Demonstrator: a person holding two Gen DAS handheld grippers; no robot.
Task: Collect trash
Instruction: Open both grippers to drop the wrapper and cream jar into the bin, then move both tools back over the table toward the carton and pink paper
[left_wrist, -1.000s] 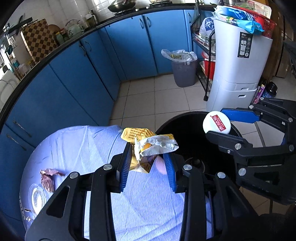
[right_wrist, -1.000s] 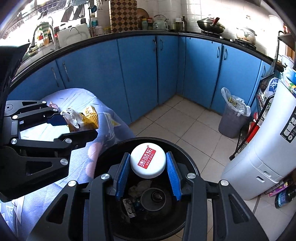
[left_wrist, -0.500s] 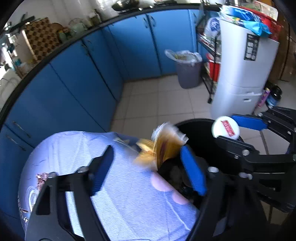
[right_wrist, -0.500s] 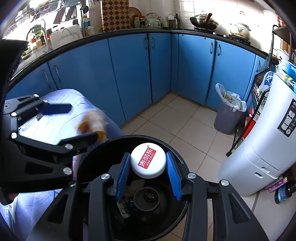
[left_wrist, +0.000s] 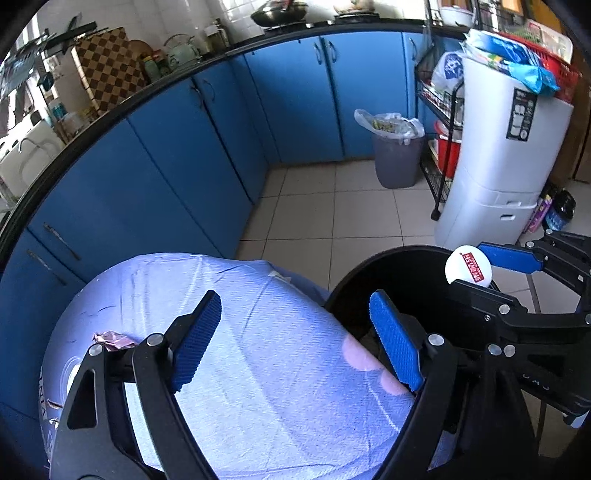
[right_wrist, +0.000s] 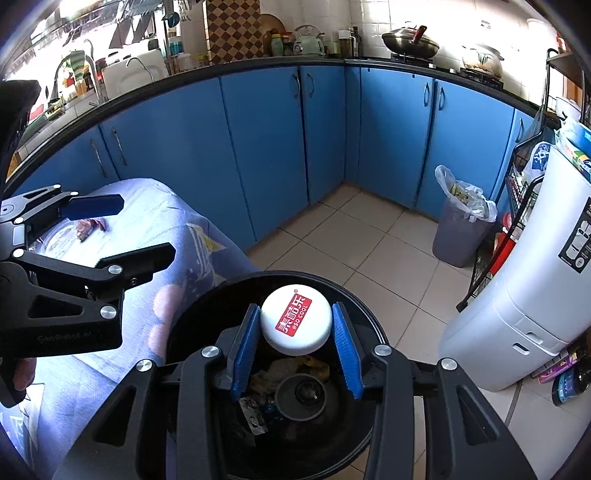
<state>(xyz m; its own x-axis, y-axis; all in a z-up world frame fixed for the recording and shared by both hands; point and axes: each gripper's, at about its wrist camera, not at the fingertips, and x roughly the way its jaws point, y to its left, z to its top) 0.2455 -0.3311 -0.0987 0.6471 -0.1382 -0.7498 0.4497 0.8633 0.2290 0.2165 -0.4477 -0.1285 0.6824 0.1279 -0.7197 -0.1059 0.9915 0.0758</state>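
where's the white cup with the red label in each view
Left wrist: white cup at the right edge, in the right gripper over the black bin.
Right wrist: lower centre, clamped between the blue pads, above the bin.
Shared landmark: grey lined bin by the blue cabinets.

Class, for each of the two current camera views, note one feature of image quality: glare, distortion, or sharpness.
Left wrist view: fisheye bends the black countertop edge into an arc; the open left claw is sharp. Right wrist view: window glare washes out the upper left, while the round white red-labelled lid in the right claw stays crisp.
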